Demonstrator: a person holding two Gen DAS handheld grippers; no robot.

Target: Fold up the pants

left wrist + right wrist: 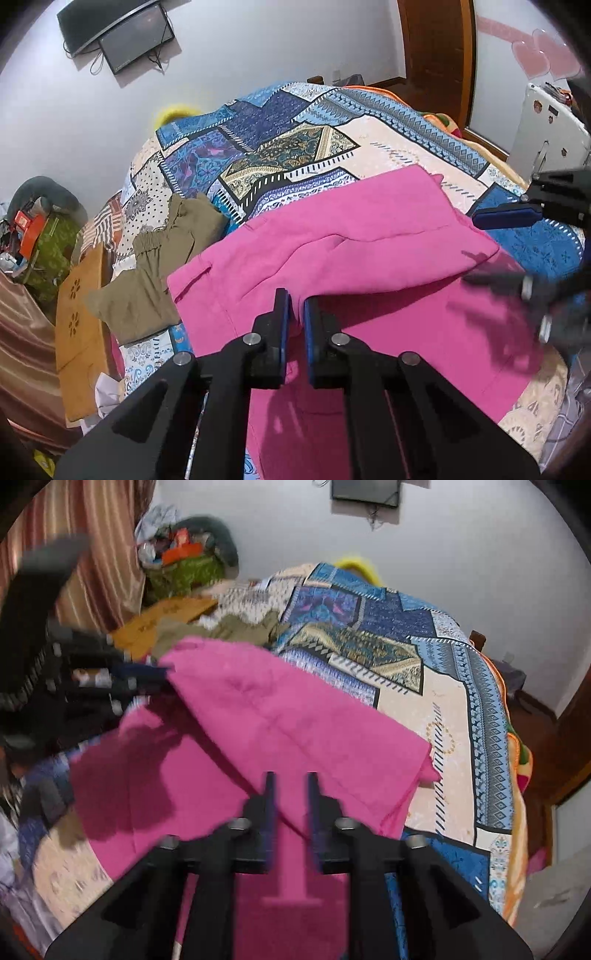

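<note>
With one fold laid across the pink pants [369, 258], mid-fold. Left tool [294, 306] pinched on pants cloth; right tool [290, 794] parted, empty above the pants. Next: regrip an edge.

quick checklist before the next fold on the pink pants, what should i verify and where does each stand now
1. Pink pants already folded over once: ok, an upper layer lies across a lower one.
2. Left gripper has cloth: cannot tell; its jaws are nearly together over the pants, but pinched fabric is not clear.
3. Right gripper free of the pants: ok, jaws apart with nothing pinched.
4. Fold lying flat: not ok, a ridge and creases run across the upper layer.
5. Olive garment out of the way: not ok, it touches the left edge of the pants.
6. Patterned bedspread has room beyond the pants: ok.
</note>
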